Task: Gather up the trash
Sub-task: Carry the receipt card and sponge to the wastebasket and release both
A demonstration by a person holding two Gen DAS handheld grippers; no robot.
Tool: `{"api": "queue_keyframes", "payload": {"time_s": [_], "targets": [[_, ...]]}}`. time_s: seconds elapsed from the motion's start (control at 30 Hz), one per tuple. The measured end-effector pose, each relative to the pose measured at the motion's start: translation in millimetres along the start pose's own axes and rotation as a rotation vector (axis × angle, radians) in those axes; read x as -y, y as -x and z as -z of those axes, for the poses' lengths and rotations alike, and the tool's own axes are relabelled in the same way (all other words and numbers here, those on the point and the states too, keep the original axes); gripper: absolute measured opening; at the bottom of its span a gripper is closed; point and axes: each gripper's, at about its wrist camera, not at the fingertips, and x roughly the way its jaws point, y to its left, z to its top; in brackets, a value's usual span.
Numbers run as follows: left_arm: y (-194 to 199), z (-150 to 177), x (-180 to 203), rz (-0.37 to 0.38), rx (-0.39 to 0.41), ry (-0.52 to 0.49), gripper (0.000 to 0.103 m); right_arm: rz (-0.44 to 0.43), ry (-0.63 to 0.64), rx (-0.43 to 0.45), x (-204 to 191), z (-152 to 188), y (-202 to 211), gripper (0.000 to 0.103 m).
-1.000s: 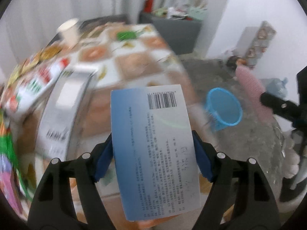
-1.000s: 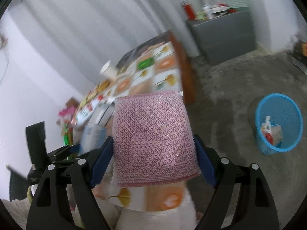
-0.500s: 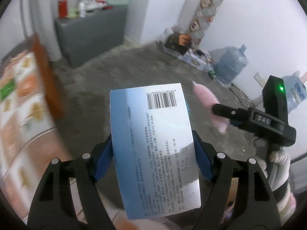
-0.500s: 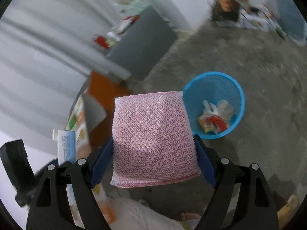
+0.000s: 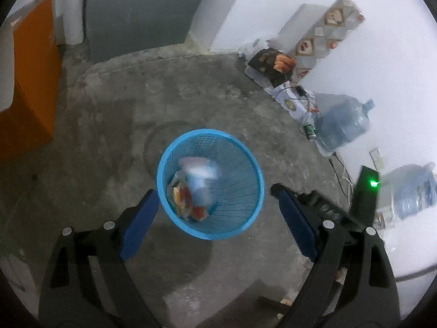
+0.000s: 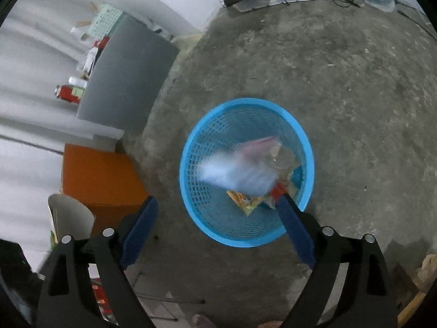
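left gripper (image 5: 215, 216) fingers were spread wide, empty | right gripper (image 6: 218, 218) likewise | blue carton (image 5: 200, 183) and pink scourer (image 6: 262, 145), clamped 0.5 s earlier, were blurred inside blue bin (image 5: 247, 161) on floor | both drops judged done; more trash next

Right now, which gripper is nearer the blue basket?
Right, likely. The right gripper hangs open over the blue basket, which looks larger there; the left gripper hovers open higher.

A blurred pale-blue card (image 5: 200, 180) and a blurred pink pad (image 6: 262, 145) show inside the round blue mesh basket (image 5: 245, 164), mid-frame, above colourful wrappers (image 5: 188, 202).
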Motion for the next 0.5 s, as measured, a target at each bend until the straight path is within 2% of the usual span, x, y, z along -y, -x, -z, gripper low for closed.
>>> {"api": "queue_keyframes", "payload": {"time_s": [0.1, 0.27, 0.4, 0.5], "targets": [[22, 5, -3, 0.009, 0.036, -0.04, 0.085, 0.006, 0.024, 0.013, 2, 9, 5, 0.087], [81, 20, -8, 0.068, 0.084, -0.058, 0.085, -0.021, 0.132, 0.077, -17, 42, 48, 0.087], [139, 46, -9, 0.049, 0.156, -0.119, 0.085, -0.048, 0.245, 0.132, -38, 77, 90, 0.087], [180, 74, -24, 0.057, 0.194, -0.134, 0.085, -0.068, 0.308, 0.149, -54, 105, 119, 0.087]]}}
